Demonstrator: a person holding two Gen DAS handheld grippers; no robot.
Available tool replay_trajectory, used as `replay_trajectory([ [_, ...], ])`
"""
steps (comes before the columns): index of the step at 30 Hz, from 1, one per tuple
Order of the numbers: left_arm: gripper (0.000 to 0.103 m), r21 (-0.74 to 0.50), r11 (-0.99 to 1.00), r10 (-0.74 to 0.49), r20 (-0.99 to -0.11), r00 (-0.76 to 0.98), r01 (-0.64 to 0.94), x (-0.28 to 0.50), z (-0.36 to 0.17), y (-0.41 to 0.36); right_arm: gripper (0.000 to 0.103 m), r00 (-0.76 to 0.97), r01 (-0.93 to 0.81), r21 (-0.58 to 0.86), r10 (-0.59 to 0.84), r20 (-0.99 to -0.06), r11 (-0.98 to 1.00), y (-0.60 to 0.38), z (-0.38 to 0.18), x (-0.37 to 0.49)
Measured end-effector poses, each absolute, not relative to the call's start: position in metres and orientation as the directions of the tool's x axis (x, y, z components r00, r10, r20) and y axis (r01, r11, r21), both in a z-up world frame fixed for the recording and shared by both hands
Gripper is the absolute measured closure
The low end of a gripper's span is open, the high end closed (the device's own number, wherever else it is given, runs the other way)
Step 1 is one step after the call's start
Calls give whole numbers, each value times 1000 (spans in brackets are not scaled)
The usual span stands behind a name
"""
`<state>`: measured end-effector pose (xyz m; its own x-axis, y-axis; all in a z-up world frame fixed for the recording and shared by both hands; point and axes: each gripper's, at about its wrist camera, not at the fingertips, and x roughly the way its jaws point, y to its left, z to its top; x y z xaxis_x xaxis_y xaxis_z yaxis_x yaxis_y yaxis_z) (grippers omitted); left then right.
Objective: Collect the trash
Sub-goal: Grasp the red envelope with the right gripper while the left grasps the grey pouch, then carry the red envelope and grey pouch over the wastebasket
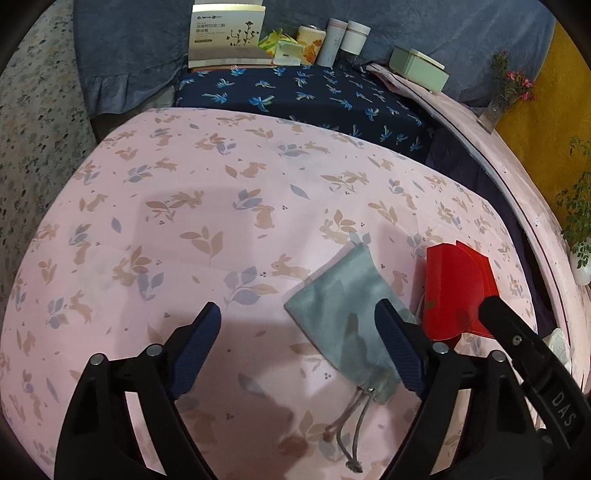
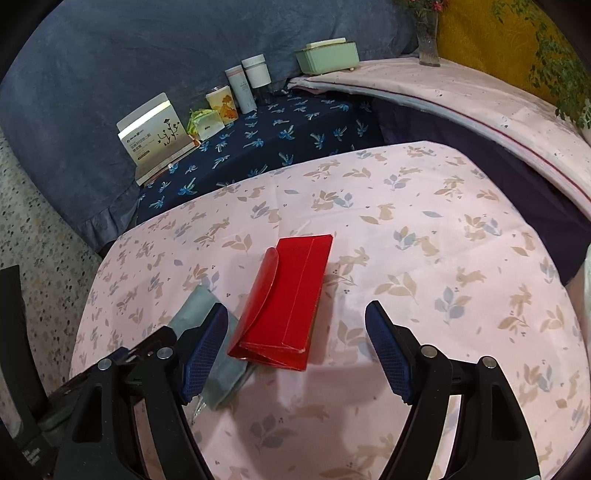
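Left wrist view: pink cloth printed with rabbits and leaves over the surface [image 1: 184,229]. Beyond it, a navy cloth with blue sprigs [image 1: 295,92], carrying a white booklet box [image 1: 227,35], green packets [image 1: 280,46], a floral cup [image 1: 310,44], two pale cylinders [image 1: 343,42] and a mint-green box [image 1: 419,68]. Further right, a glass vase with pink flowers [image 1: 496,99] on a pale ledge. Nearer, a soft grey-blue drawstring pouch [image 1: 340,306], lying flat, cords trailing toward the lens. Just right of it, a glossy red envelope [image 1: 454,291] with a rounded flap, partly hidden behind the other tool's black arm. Left tongs [image 1: 299,332] angled down over the cloth, spread wide, nothing pinched; the right ribbed blue pad over the pouch's edge, whether touching unclear.

Right wrist view: same pink surface [image 2: 461,258], same row of items behind on the navy cloth [image 2: 277,147]. Red envelope [image 2: 288,306] flat on the cloth, flap raised, creased at its near end, lying between and ahead of the pads. Grey-blue pouch [image 2: 221,362] left of it, partly covered by the left pad. Right tongs [image 2: 295,325] tilted downward, spread apart, gripping nothing.
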<state>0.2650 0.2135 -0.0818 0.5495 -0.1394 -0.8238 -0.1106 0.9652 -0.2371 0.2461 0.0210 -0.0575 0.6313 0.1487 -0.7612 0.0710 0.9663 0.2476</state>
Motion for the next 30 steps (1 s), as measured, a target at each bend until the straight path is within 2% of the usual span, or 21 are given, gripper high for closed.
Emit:
replay_trajectory([
  [2,28,-240,966,-149,-826,544,-101,268,-85,210,53,614,57,251,164,-772,966,24,-62,249],
  [3,31,-242,966,-156,-827,541,-91,269,-86,207,59,604,43,249,173,-778,968,25,-64,250],
  [5,35,-243,967,-166,-829,535,-77,270,-88,201,86,595,18,243,185,-782,970,26,-67,247],
  [7,38,-239,969,-168,-829,534,-67,269,-90,195,100,591,6,234,185,-785,972,26,-67,242],
  [10,53,-241,969,-179,-831,526,-50,267,-91,185,102,608,8,238,184,-773,971,17,-63,231],
  [12,70,-258,966,-205,-833,513,-33,265,-91,176,102,618,18,237,176,-766,971,9,-60,223],
  [14,81,-261,965,-218,-833,509,-14,262,-90,167,102,625,33,245,171,-761,969,-1,-58,215],
  [15,95,-265,964,-229,-833,504,0,260,-90,162,102,628,39,247,168,-760,968,-4,-56,212],
  [16,100,-271,962,-243,-836,492,15,258,-91,155,102,633,46,248,164,-757,968,-9,-55,208],
  [30,102,-284,952,-301,-801,517,114,217,-61,89,102,685,138,257,95,-722,957,-80,-33,157],
])
